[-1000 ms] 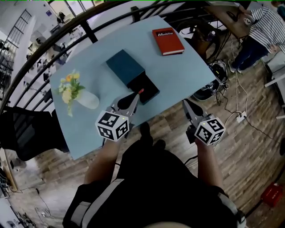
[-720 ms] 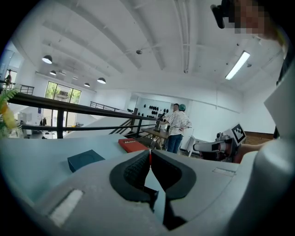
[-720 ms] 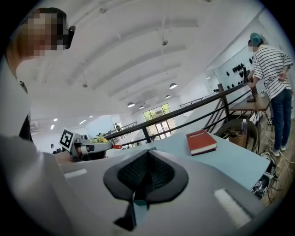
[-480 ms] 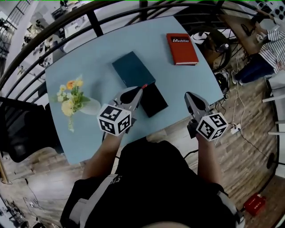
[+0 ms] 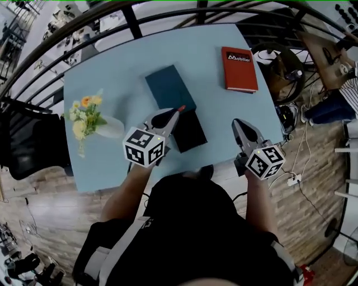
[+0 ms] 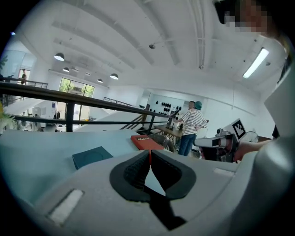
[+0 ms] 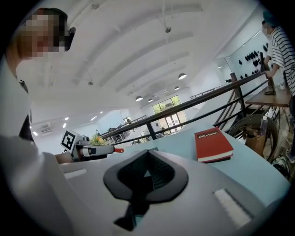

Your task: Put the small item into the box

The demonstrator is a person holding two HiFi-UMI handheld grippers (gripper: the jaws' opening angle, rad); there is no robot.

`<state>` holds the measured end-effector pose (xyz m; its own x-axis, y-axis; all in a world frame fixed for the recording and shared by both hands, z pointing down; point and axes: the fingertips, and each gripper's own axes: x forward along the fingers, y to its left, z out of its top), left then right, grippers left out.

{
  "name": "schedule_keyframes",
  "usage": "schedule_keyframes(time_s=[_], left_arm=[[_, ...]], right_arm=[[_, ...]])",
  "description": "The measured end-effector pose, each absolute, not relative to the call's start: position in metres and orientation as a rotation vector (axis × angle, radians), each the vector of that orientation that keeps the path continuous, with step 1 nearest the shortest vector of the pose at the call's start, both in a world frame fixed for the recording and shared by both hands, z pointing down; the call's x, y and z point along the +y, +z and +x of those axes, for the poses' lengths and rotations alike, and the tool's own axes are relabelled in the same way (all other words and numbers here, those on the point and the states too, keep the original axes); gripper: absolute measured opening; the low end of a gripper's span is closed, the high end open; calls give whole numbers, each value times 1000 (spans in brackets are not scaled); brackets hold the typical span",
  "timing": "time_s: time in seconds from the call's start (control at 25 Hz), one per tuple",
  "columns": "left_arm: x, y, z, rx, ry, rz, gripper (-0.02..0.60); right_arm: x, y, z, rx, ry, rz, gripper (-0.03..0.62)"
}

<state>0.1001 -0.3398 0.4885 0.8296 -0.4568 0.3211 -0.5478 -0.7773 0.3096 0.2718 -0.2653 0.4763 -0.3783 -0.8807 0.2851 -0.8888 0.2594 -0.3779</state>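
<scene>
My left gripper point(image 5: 179, 109) is shut on a small thin red item point(image 5: 180, 108), whose red edge shows between the pads point(image 6: 149, 156) in the left gripper view. It hovers at the near left edge of the open black box point(image 5: 189, 132) on the light blue table point(image 5: 117, 61). The dark teal lid point(image 5: 170, 87) point(image 6: 91, 156) lies just beyond the box. My right gripper point(image 5: 238, 124) point(image 7: 147, 159) is shut with nothing in it, at the table's near right edge.
A red book point(image 5: 240, 68) point(image 7: 212, 145) lies at the table's far right corner. A vase of flowers point(image 5: 85, 117) lies on the left side. A black railing point(image 5: 168, 11) runs behind the table. A person in a striped shirt point(image 6: 192, 123) stands off to the right.
The head view has swung, so the table sits more squarely in the picture. Both grippers hold about the same pose, the left still shut on the red item by the box.
</scene>
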Motion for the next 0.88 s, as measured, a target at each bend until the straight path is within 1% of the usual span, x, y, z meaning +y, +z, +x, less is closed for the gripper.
schedule_keyframes(time_s=[0.2,0.28,0.52,0.64,0.88], left_arm=[[-325,490,119,-861,359,2588,18],[-316,494,128,-890,372,2570,20],[-298,510,145,-925,372,2497,19],[-298,528,142,-912,431,2466,20],[-299,563,145,-855,523,2446,20]], right_arm=[[-260,482,319,-2512,785,1706,2],[-261,484,325,-2543,813,1680,2],[-258,480,316,-2611,768,1526,2],[-255,485,317,-2590,791,1529,2],[-255,503,295,-2566,834,1456,2]])
